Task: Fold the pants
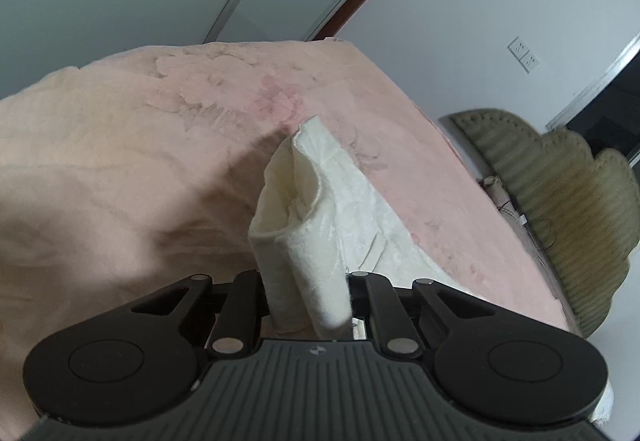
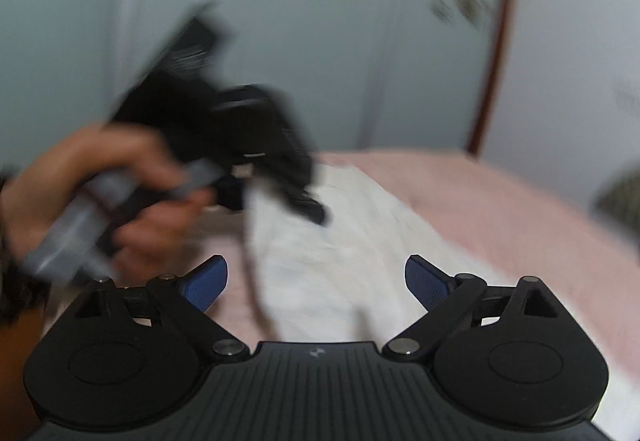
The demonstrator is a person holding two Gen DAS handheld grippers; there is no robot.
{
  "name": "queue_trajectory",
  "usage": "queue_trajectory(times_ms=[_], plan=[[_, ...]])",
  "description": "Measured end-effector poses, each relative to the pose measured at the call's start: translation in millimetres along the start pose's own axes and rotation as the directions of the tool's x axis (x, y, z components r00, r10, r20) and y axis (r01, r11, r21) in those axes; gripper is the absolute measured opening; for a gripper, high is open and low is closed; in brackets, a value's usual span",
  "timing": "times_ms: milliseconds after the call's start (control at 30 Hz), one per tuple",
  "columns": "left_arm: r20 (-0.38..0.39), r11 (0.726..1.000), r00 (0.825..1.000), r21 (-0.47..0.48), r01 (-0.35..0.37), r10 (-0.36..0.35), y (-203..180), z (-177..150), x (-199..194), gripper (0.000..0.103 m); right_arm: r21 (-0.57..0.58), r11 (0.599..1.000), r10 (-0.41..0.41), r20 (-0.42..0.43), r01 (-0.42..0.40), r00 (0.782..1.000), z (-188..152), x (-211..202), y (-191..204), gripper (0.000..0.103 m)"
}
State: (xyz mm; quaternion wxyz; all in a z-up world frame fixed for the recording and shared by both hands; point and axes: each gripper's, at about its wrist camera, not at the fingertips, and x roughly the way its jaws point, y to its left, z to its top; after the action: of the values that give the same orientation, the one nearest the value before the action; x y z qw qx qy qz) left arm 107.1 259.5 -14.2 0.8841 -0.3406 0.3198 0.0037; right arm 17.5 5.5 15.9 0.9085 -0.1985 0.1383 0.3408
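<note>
Left gripper (image 1: 308,297): I have it pinching a raised fold of the white pants (image 1: 316,201).
Right gripper (image 2: 316,283): spread, empty.
Pants' run: straight ahead on the bed (image 1: 100,161), nearer my left hand (image 2: 120,193).

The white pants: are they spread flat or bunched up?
Partly bunched: the left gripper pinches a raised fold of the white pants; the rest lies on the pink blanket.

Both grippers: black ribbed housing with a small logo, two round side discs, black linkage arms on silver pivot pins. Right gripper (image 2: 316,283) carries blue textured pads (image 2: 206,287). Left hand (image 2: 100,197) is bare around a grey handle; the view is blurred.
</note>
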Motion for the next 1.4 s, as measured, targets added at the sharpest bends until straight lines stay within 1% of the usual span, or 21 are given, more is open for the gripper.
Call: queue_trajectory(times_ms=[67, 100, 133, 167, 200, 233, 267, 333, 367, 400, 433, 500, 567, 633, 733, 833, 933, 1067, 1100, 1233, 1400], plan=[[0.005, 1.0, 1.0, 0.024, 0.006, -0.006, -3, -1, -2, 0.013, -0.045, 0.998, -0.035, -0.063, 0.032, 0.997, -3, 15, 5, 0.092], [0.011, 0.999, 1.0, 0.043, 0.004, -0.004, -6, -1, -3, 0.013, -0.041, 0.999, -0.03, -0.101, 0.026, 0.994, -9, 23, 5, 0.091], [0.016, 0.998, 1.0, 0.063, -0.001, 0.0, -8, -3, -5, 0.013, -0.029, 0.999, -0.017, -0.137, 0.013, 0.99, -13, 29, 3, 0.078], [0.016, 0.997, 1.0, 0.079, -0.005, 0.003, -9, -4, -5, 0.013, -0.015, 1.0, -0.001, -0.166, -0.002, 0.986, -16, 32, 1, 0.051], [0.018, 0.996, 1.0, 0.091, -0.011, 0.009, -10, -5, -5, 0.013, 0.024, 0.999, 0.037, -0.176, -0.034, 0.984, -18, 29, -3, 0.048], [0.02, 0.995, 1.0, 0.096, -0.011, 0.009, -11, -6, -5, 0.013, 0.073, 0.995, 0.08, -0.174, -0.068, 0.982, -17, 24, -10, 0.05], [0.023, 0.995, 1.0, 0.099, -0.007, 0.004, -11, -7, -5, 0.013, 0.149, 0.98, 0.158, -0.156, -0.135, 0.975, -14, 18, -23, 0.05], [0.042, 0.993, 0.999, 0.12, 0.001, -0.006, -13, -10, -9, 0.013, 0.326, 0.901, 0.315, -0.041, -0.286, 0.948, -11, -2, -54, 0.049], [0.056, 0.99, 0.998, 0.139, 0.001, -0.009, -16, -12, -12, 0.013, 0.394, 0.863, 0.335, 0.025, -0.317, 0.942, -9, -10, -70, 0.049], [0.072, 0.987, 0.997, 0.162, -0.001, -0.011, -21, -15, -15, 0.013, 0.439, 0.845, 0.314, 0.055, -0.306, 0.948, -7, -14, -82, 0.049], [0.088, 0.982, 0.996, 0.189, -0.005, -0.012, -27, -17, -19, 0.013, 0.456, 0.852, 0.267, 0.046, -0.258, 0.963, -5, -13, -91, 0.049], [0.118, 0.97, 0.993, 0.243, -0.011, -0.019, -41, -23, -27, 0.013, 0.407, 0.905, 0.148, -0.037, -0.12, 0.988, -3, -1, -97, 0.05], [0.145, 0.952, 0.989, 0.306, -0.007, -0.039, -58, -31, -36, 0.013, 0.381, 0.924, 0.075, -0.108, -0.028, 0.991, -6, 15, -99, 0.05], [0.167, 0.923, 0.983, 0.386, 0.002, -0.072, -80, -42, -44, 0.013, 0.43, 0.902, 0.075, -0.094, -0.028, 0.993, -10, 22, -106, 0.05], [0.192, 0.862, 0.976, 0.507, -0.006, -0.106, -118, -64, -53, 0.013, 0.501, 0.864, 0.073, -0.026, -0.05, 0.997, -9, 14, -113, 0.05], [0.218, 0.798, 0.965, 0.602, -0.012, -0.149, -149, -90, -59, 0.013, 0.484, 0.874, 0.025, 0.034, -0.039, 0.999, -5, -12, -119, 0.049], [0.181, 0.778, 0.961, 0.626, 0.054, -0.211, -174, -107, -57, 0.014, 0.461, 0.887, -0.038, 0.061, 0.006, 0.997, -12, -48, -132, 0.05], [0.098, 0.754, 0.958, 0.64, 0.148, -0.271, -212, -133, -46, 0.016, 0.516, 0.856, -0.091, 0.066, 0.044, 0.994, -39, -86, -160, 0.05], [0.081, 0.747, 0.957, 0.645, 0.163, -0.28, -222, -140, -43, 0.017, 0.527, 0.848, -0.109, 0.059, 0.062, 0.992, -47, -82, -173, 0.05], [0.009, 0.703, 0.957, 0.681, 0.206, -0.289, -262, -177, -27, 0.02, 0.555, 0.82, -0.173, 0.011, 0.138, 0.985, -73, -112, -203, 0.05], [-0.081, 0.641, 0.951, 0.722, 0.262, -0.297, -297, -224, -6, 0.023, 0.53, 0.817, -0.225, -0.071, 0.228, 0.972, -105, -149, -227, 0.05]])
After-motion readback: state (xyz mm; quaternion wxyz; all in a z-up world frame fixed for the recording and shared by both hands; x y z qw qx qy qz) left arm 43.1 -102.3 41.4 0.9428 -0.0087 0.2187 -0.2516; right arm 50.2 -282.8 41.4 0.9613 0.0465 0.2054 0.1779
